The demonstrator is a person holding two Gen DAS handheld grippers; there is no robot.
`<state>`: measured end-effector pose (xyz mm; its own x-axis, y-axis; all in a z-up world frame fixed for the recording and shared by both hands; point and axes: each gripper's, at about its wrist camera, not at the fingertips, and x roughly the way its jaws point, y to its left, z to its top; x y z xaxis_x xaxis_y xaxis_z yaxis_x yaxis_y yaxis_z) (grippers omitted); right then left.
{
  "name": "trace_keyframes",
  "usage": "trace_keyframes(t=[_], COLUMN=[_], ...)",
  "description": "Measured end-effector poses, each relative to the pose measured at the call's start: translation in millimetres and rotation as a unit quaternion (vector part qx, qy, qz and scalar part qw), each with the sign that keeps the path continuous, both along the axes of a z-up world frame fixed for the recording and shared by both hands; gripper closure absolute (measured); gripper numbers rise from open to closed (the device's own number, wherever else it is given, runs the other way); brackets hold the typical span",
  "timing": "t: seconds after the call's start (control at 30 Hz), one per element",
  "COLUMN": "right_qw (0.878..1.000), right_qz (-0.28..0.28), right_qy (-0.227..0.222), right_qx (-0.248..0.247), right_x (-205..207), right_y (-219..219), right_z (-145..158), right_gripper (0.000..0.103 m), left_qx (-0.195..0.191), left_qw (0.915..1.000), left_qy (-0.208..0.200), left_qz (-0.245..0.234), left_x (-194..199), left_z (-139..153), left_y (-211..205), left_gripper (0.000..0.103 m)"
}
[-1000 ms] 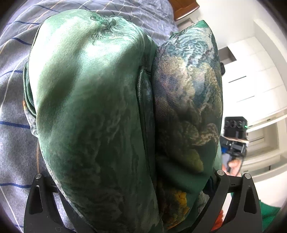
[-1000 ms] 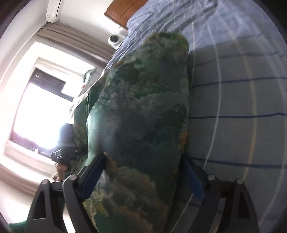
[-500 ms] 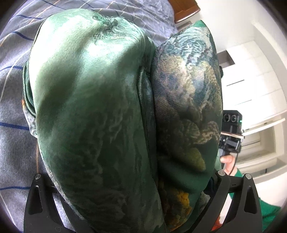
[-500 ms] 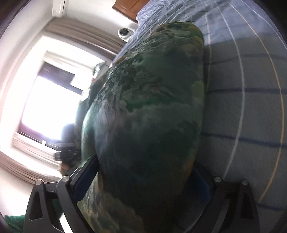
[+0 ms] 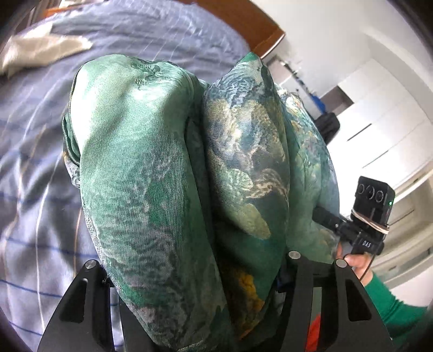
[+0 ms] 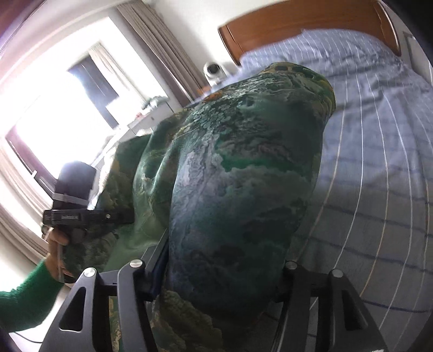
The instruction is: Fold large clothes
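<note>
The left tongs clamp a thick bunched wad of the green patterned garment above the striped bed; the right tongs grip another bulky fold; the slick fabric may slip out, collapsing the fold.

Beyond my jaws lies the bed, covered in a pale blue sheet crossed by thin white and darker blue lines. From my left jaws it spreads out to the left and ahead; from my right jaws it fills the space to the right and ahead. A wooden headboard closes its far end. Far ahead and left of my left jaws, a crumpled pale cloth lies on the sheet.
</note>
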<state>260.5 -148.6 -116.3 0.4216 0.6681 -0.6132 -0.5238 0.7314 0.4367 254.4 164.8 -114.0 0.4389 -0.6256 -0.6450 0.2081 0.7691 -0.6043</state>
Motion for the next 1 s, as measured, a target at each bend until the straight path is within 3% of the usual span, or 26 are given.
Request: trace_keyframes(t=[0.23, 0.4, 0.43, 0.5, 0.53, 0.57, 0.63, 0.67, 0.73, 0.83, 0.9, 1.0], right_qw=[0.998, 0.998, 0.998, 0.998, 0.996, 0.994, 0.987, 0.983, 0.977, 0.982, 0.986, 0.989], right_qz=[-0.017, -0.031, -0.034, -0.047, -0.058, -0.068, -0.095, -0.102, -0.113, -0.13, -0.137, -0.143], right_qy=[-0.044, -0.034, -0.025, 0.012, 0.052, 0.087, 0.129, 0.138, 0.159, 0.126, 0.088, 0.007], right_qx=[0.041, 0.052, 0.05, 0.043, 0.035, 0.024, 0.032, 0.058, 0.09, 0.059, 0.03, -0.038], right_x=[50, 108, 119, 142, 154, 161, 166, 165, 160, 143, 126, 84], right_y=[-26, -48, -54, -66, -71, -75, -85, -92, -99, -104, -108, -107], right_z=[40, 24, 14, -11, -32, -51, -82, -87, -88, -65, -42, 3], right_gripper=[0.046, 0.045, 0.044, 0.035, 0.028, 0.025, 0.015, 0.012, 0.006, 0.006, 0.006, 0.006], left_qx=[0.014, 0.034, 0.041, 0.06, 0.074, 0.084, 0.057, 0.03, 0.01, 0.037, 0.081, 0.152], left_qw=[0.999, 0.9989, 0.9989, 0.998, 0.9965, 0.9954, 0.9977, 0.9988, 0.9992, 0.9986, 0.9949, 0.9812], left_qy=[-0.042, -0.03, -0.021, 0.018, 0.038, 0.045, 0.038, 0.037, 0.035, 0.014, -0.012, -0.061], left_qz=[-0.004, -0.009, -0.009, -0.005, -0.002, 0.0, 0.005, 0.008, 0.013, 0.035, 0.058, 0.102], left_x=[61, 120, 129, 146, 151, 150, 144, 139, 128, 107, 80, 41], left_z=[49, 29, 14, -24, -45, -61, -70, -69, -62, -37, -19, 9], left_y=[-26, -57, -63, -72, -75, -76, -68, -59, -47, -40, -23, -19], left_gripper=[0.043, 0.041, 0.038, 0.022, 0.017, 0.005, 0.0, 0.0, 0.0, 0.001, 0.001, 0.001])
